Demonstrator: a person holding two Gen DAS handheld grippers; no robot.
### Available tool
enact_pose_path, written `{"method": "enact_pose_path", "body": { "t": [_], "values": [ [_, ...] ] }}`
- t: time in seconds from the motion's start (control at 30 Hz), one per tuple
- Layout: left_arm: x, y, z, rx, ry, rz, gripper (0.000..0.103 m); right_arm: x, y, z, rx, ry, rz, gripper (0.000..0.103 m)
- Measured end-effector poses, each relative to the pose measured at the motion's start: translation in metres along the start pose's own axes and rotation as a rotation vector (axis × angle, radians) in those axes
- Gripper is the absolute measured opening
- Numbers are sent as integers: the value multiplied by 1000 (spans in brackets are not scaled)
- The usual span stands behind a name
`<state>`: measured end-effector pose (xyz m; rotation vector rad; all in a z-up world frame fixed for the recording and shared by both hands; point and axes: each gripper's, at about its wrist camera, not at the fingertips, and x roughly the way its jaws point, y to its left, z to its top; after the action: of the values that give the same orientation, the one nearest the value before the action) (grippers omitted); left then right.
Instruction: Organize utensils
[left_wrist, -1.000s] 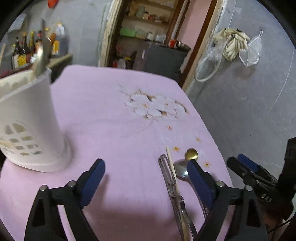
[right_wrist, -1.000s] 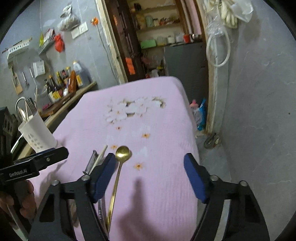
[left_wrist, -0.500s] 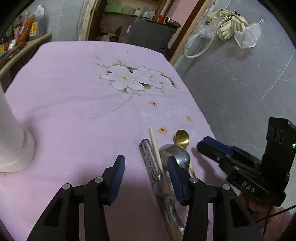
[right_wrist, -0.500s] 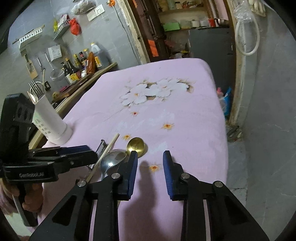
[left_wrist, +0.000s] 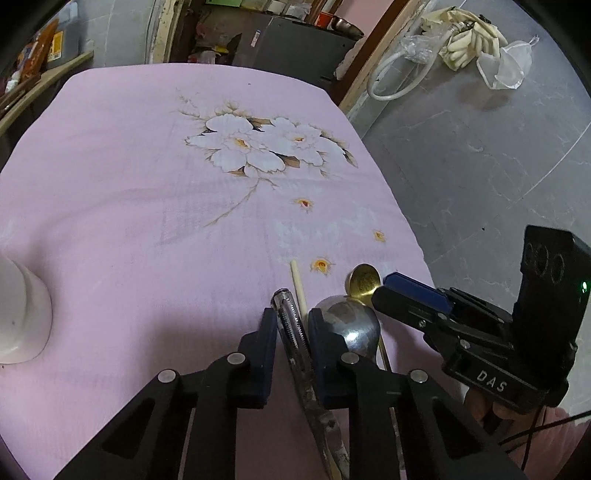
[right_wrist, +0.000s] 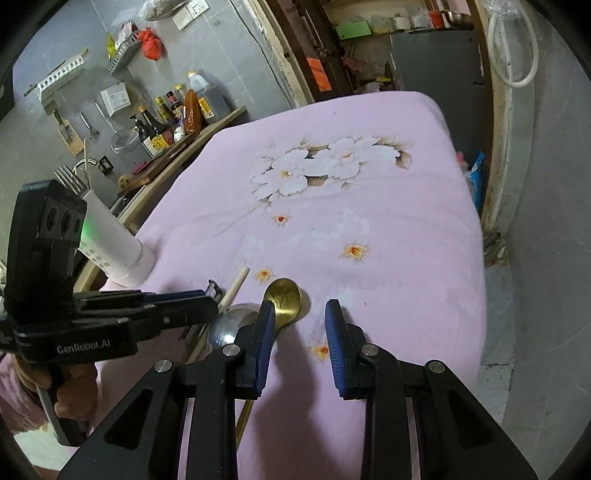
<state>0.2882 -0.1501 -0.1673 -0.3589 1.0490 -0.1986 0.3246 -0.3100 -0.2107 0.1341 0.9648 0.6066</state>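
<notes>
Several utensils lie together near the table's front right corner: a metal peeler (left_wrist: 291, 325), a wooden chopstick (left_wrist: 298, 286), a steel spoon (left_wrist: 354, 328) and a gold spoon (left_wrist: 364, 282). My left gripper (left_wrist: 291, 328) has its jaws narrowed around the peeler's blade and the chopstick beside it. My right gripper (right_wrist: 300, 332) is partly open and empty; the gold spoon (right_wrist: 283, 295) lies at its left finger. The white utensil holder (right_wrist: 110, 243) with forks stands at the far left; it also shows in the left wrist view (left_wrist: 20, 317).
The table carries a pink cloth (left_wrist: 147, 184) with a white flower print (left_wrist: 266, 146). A counter with sauce bottles (right_wrist: 173, 110) runs along the left. The table's right edge drops to a grey floor (left_wrist: 480, 166).
My left gripper has moved right from the holder to the utensils and narrowed around the peeler. My right gripper has moved forward, closed most of the way, then reopened slightly beside the gold spoon.
</notes>
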Motion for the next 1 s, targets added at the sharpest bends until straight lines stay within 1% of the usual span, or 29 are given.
{"method": "enact_pose_path", "body": {
  "t": [0.1, 0.23, 0.3, 0.37, 0.43, 0.53, 0.63, 0.87, 0.93, 1.0],
  "values": [
    [-1, 5, 0, -31, 3, -21, 14, 6, 2, 6, -13, 12, 13, 22],
    [-3, 8, 0, -42, 5, -14, 13, 12, 7, 13, -68, 48, 14, 13],
    [-7, 9, 0, -40, 7, -8, 13, 14, 9, 17, -97, 81, 26, 9],
    [-12, 10, -1, -44, 6, -14, 13, 14, 8, 20, -104, 107, 41, 5],
    [-15, 11, 0, -44, 3, -19, 13, 12, 8, 21, -106, 112, 48, 3],
    [-28, 11, 0, -28, -14, -22, 13, 1, 9, 22, -101, 97, 53, 2],
    [-43, 11, 0, -15, -34, -30, 11, -14, 14, 21, -99, 66, 37, 2],
    [-78, 5, -7, 12, -85, -36, 10, -68, 31, 9, -87, -58, -31, 2],
    [-87, 4, -10, 7, -105, -44, 9, -80, 38, 6, -87, -89, -48, 2],
    [-95, 4, -12, 1, -124, -49, 9, -95, 48, 4, -98, -133, -83, 2]
  ]
}}
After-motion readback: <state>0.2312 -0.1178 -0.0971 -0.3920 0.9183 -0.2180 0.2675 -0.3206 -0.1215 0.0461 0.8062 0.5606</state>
